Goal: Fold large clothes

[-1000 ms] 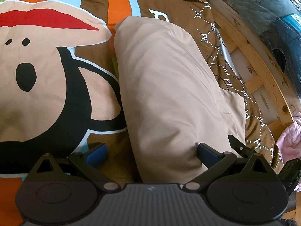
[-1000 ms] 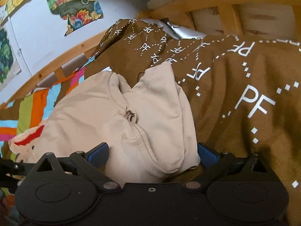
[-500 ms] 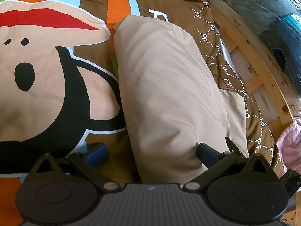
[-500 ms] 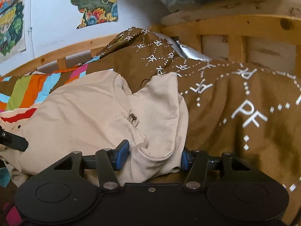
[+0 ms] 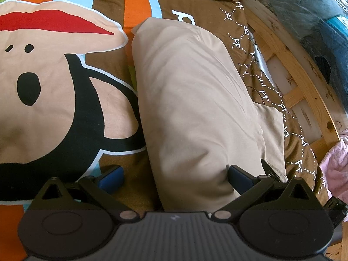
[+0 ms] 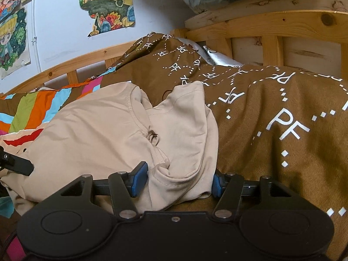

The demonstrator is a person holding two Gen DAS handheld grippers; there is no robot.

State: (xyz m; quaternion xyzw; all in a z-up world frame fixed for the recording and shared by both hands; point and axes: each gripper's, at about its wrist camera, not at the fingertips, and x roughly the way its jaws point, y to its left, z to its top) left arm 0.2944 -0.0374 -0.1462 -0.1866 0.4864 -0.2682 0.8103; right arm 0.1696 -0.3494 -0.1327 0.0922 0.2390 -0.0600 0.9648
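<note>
My left gripper (image 5: 174,176) stands with its jaws spread wide. The near end of the beige garment (image 5: 191,108) lies between them. The blue pad of the right-hand finger (image 5: 239,177) touches the cloth; the left-hand finger's pad (image 5: 112,177) sits clear of it, over the printed bedspread (image 5: 54,108). The jaws do not clamp the fabric.

My right gripper (image 6: 177,179) has its jaws partly drawn in. A bunched fold of the beige garment (image 6: 104,134) fills the gap between the two blue pads (image 6: 138,179). Both pads meet the cloth, but I cannot tell whether they grip it firmly or merely bracket it.

Position of the beige garment, referenced to the printed bedspread:
- It lies on top of the bedspread as one long folded strip, running from the left gripper away toward the striped part of the bedspread.
- Its left edge borders the large cartoon face (image 5: 43,76) printed on the bedspread.
- Its right edge rests on the brown section patterned with white "PF" letters (image 6: 289,126).
- In the right wrist view the collar end is rumpled, with a small dark mark (image 6: 153,136) near the fold.

The wooden bed frame (image 6: 271,28) borders the bedspread on the far side. Drawings (image 6: 108,6) are stuck to the wall beyond the frame. The tip of the left gripper (image 6: 16,163) shows at the left edge of the right wrist view, against the garment.
</note>
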